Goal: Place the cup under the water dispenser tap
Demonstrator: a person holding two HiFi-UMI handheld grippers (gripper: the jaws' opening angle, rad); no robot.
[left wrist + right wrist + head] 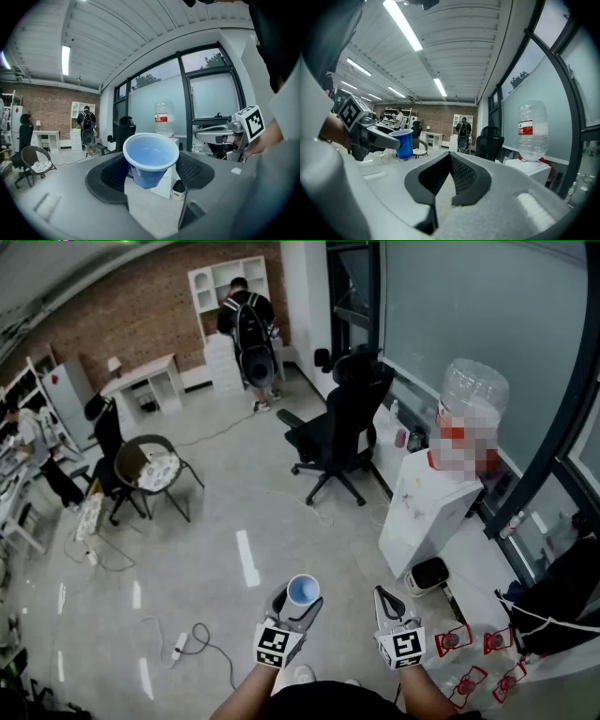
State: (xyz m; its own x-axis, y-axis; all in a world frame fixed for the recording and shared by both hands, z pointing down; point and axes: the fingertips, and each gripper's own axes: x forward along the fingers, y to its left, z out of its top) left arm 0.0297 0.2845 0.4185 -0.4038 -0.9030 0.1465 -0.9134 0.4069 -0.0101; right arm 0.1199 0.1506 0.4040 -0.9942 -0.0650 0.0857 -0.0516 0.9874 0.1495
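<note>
Our left gripper [298,606] grips the blue cup [150,159] upright; right gripper [382,594] is pinched together, empty. Water dispenser [427,512] tap is blurred over, so we can't make it out.

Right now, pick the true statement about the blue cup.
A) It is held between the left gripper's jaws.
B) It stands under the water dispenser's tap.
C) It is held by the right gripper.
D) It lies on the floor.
A: the blue cup sits upright, gripped between the jaws of the left gripper and carried in the air, well short of the water dispenser.
</note>
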